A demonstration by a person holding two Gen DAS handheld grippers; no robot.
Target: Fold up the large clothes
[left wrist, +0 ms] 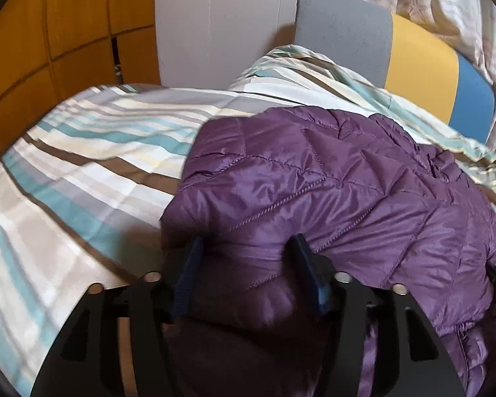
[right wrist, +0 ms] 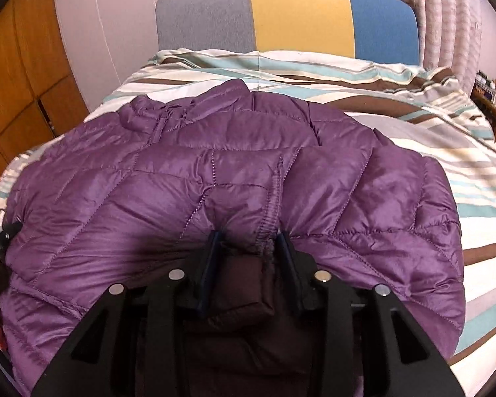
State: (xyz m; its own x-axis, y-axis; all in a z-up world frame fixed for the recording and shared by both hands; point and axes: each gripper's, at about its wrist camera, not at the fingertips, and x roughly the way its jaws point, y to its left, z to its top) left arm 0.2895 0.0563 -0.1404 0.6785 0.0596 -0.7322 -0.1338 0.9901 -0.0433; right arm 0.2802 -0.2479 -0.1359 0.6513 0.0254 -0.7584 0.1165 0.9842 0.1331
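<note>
Two tools, left (left wrist: 246,248) and right (right wrist: 248,238), each pinch the glossy quilted purple jacket (right wrist: 182,178).

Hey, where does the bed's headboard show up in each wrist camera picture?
Left wrist view: the headboard sits at the upper right, tilted, beyond the purple jacket.
Right wrist view: the headboard runs across the top centre, behind the jacket.
Shared landmark: the headboard's yellow middle panel, between grey and blue.
</note>
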